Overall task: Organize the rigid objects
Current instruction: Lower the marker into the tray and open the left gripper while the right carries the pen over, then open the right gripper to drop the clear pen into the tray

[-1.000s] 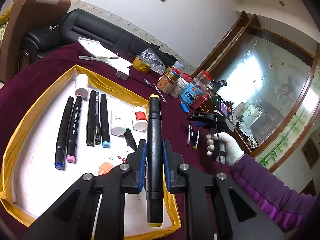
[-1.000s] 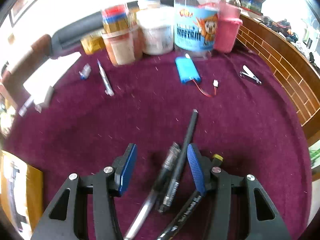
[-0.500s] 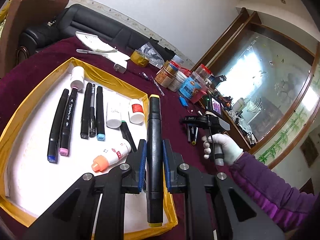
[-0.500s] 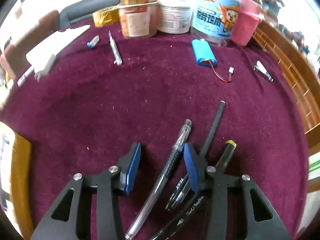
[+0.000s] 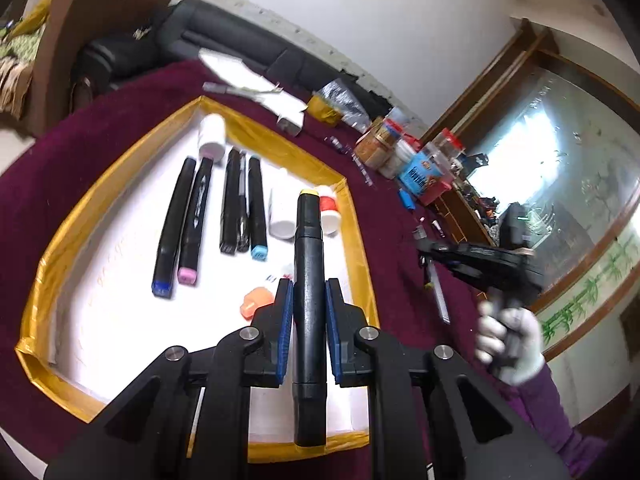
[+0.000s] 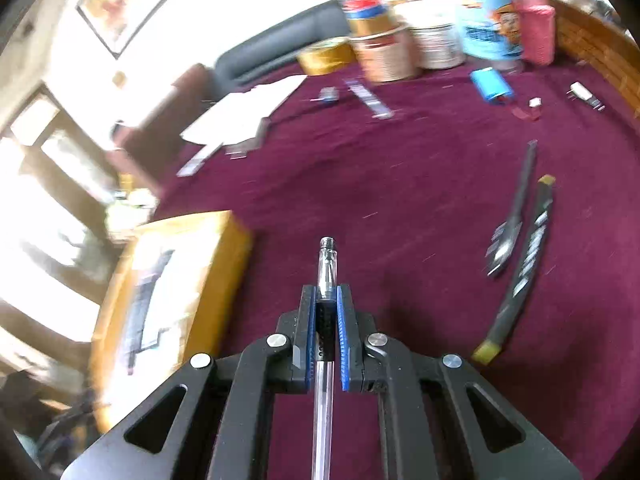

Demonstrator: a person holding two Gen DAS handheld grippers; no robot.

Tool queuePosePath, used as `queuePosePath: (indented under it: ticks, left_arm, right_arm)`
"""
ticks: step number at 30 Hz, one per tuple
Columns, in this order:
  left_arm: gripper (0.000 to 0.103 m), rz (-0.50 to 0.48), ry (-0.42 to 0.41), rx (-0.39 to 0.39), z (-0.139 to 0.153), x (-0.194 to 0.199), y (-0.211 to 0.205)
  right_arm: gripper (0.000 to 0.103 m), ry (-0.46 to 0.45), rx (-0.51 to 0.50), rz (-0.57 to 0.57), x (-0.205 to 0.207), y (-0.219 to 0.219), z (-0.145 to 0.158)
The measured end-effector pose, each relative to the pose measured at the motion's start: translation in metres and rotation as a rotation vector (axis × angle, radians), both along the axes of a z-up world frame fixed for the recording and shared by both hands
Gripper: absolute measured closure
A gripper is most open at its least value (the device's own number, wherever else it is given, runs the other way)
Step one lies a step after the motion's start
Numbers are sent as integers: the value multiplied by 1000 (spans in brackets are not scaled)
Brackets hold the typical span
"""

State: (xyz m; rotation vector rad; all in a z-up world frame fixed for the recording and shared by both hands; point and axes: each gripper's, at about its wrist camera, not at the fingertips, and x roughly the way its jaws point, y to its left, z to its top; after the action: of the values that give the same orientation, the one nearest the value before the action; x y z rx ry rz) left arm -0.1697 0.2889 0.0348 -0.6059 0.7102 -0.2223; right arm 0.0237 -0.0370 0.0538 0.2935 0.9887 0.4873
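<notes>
Pen [image 6: 327,264], clear-barrelled with black grip, sits clamped in right hand-held gripper [image 6: 326,300]; left hand-held gripper [image 5: 308,300] pinches black yellow-capped marker [image 5: 308,280].

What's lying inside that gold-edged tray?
Inside the tray: black markers, white bottles and an orange-capped bottle. The left gripper and its held marker cover the near part.

Maroon table cloth [image 6: 400,200]: matt, napped fabric. Tray rim [image 5: 362,240], centre frame: showing glossy gold tape. Marker [image 5: 308,280]: smooth black plastic, catching highlights. Pen [image 6: 326,264]: clear glossy plastic. Gripper pads [image 5: 285,320]: ribbed blue rubber.
</notes>
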Motion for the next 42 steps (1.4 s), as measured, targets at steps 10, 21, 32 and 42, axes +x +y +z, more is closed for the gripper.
queuePosePath:
  ticks: [10, 21, 32, 42]
  left_arm:
    - [90, 28, 104, 38, -16, 12, 8]
    - [88, 65, 212, 84, -34, 29, 22]
    - [62, 125, 73, 46, 1, -7, 41]
    - [52, 124, 6, 76, 14, -13, 33]
  right_arm:
    - [94, 56, 187, 230, -53, 65, 15]
    - [94, 166, 62, 349, -82, 171, -24]
    - [94, 87, -161, 256, -77, 200, -23]
    - [95, 167, -121, 153, -68, 182, -30]
